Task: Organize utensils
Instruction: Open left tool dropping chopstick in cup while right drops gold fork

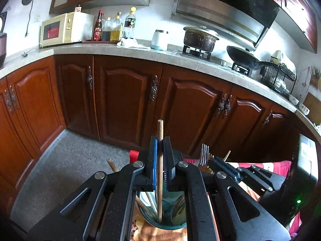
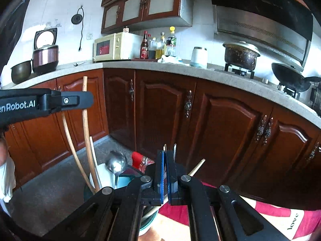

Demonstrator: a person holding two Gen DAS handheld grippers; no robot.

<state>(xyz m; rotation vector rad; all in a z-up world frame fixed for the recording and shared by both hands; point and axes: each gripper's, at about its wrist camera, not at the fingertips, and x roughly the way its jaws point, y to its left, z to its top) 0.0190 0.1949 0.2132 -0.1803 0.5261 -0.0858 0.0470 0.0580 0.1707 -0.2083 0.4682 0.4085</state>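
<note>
My left gripper point(image 1: 160, 140) is shut on a wooden stick handle point(image 1: 160, 128) that stands upright, its lower end inside a dark green utensil cup point(image 1: 160, 224). The cup holds other wooden handles. My right gripper point(image 2: 165, 154) is shut on thin utensils, with a chopstick tip point(image 2: 165, 146) and a metal piece poking up between the pads; it shows in the left wrist view point(image 1: 218, 163) beside a steel fork point(image 1: 204, 153). In the right wrist view the left gripper point(image 2: 84, 99) holds the wooden handle point(image 2: 86, 120) above the cup, next to a steel ladle point(image 2: 116, 161).
A red patterned cloth point(image 2: 280, 217) covers the surface under the cup. A white holder point(image 2: 104, 175) stands beside the cup. Brown cabinet doors point(image 1: 124, 100) and a grey counter point(image 1: 140, 53) with microwave, bottles, pot and wok lie ahead. Grey floor point(image 1: 70, 160) is below.
</note>
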